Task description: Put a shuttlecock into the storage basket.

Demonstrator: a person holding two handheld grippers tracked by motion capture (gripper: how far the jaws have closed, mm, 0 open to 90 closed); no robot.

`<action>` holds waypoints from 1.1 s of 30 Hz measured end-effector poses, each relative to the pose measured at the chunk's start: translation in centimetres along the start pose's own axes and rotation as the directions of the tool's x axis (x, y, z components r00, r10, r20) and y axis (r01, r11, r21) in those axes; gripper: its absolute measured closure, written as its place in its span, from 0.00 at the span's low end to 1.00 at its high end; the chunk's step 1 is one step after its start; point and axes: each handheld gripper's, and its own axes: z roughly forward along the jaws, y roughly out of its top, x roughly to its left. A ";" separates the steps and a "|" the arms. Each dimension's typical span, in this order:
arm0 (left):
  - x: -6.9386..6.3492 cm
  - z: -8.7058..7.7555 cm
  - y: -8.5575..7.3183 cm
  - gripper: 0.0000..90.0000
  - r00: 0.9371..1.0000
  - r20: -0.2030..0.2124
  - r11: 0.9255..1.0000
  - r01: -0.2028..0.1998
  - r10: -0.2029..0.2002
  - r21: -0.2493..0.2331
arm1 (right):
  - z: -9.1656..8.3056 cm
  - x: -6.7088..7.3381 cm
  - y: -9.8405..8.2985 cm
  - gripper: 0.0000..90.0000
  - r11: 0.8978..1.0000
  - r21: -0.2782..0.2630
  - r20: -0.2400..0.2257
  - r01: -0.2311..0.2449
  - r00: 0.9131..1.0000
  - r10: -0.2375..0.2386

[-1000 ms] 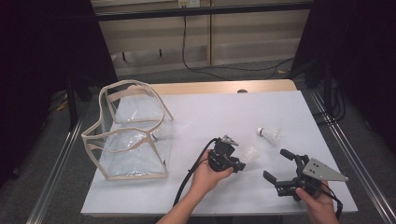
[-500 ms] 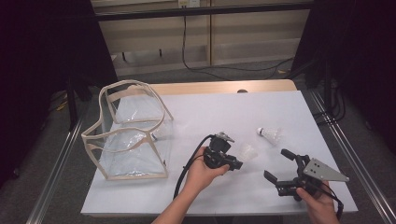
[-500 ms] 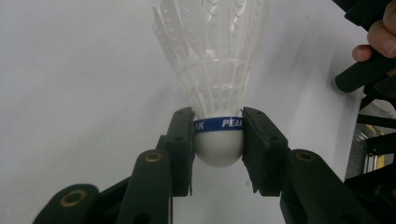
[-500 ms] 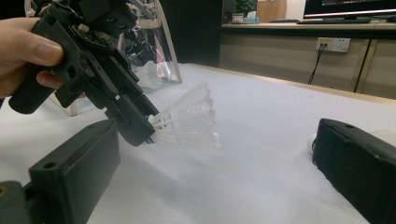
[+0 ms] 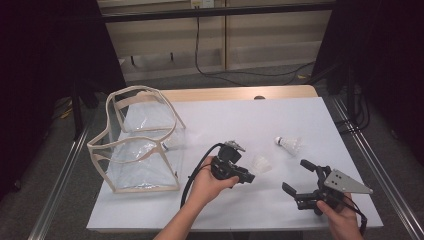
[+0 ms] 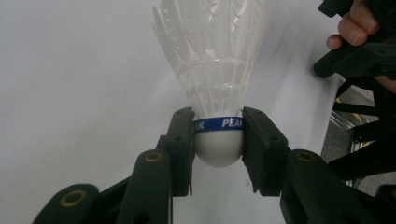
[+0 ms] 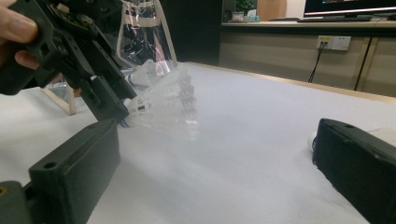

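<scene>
low centre of the high view, my left gripper [image 5: 246, 176] pinches a shuttlecock [image 6: 218, 135] by its cork, feathers pointing away. its blue band reads "peak". my right gripper [image 5: 303, 177], lower right, rests spread wide and holds nothing.

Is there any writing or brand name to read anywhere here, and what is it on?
"PEAK": white letters on the blue band around the cork of the shuttlecock held between the left gripper jaws; a cut-off "K" shows beside it.
The monitor far behind the table: too blurred to read.
</scene>
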 end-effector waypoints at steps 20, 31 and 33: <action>0.6 -3.4 1.3 0.73 1.000 -0.007 0.998 -0.003 0.004 0.056 | -0.2 -0.1 0.0 0.01 1.000 -0.003 0.004 0.001 1.000 -0.001; 1.3 -4.9 1.8 0.73 1.000 -0.004 0.997 0.007 -0.007 0.075 | -0.1 -0.1 0.0 0.01 1.000 -0.003 0.005 0.003 1.000 -0.003; 1.3 -5.2 1.9 0.73 1.000 -0.006 0.997 0.007 -0.007 0.073 | -0.1 -0.1 0.0 0.01 1.000 -0.003 0.005 0.000 1.000 0.000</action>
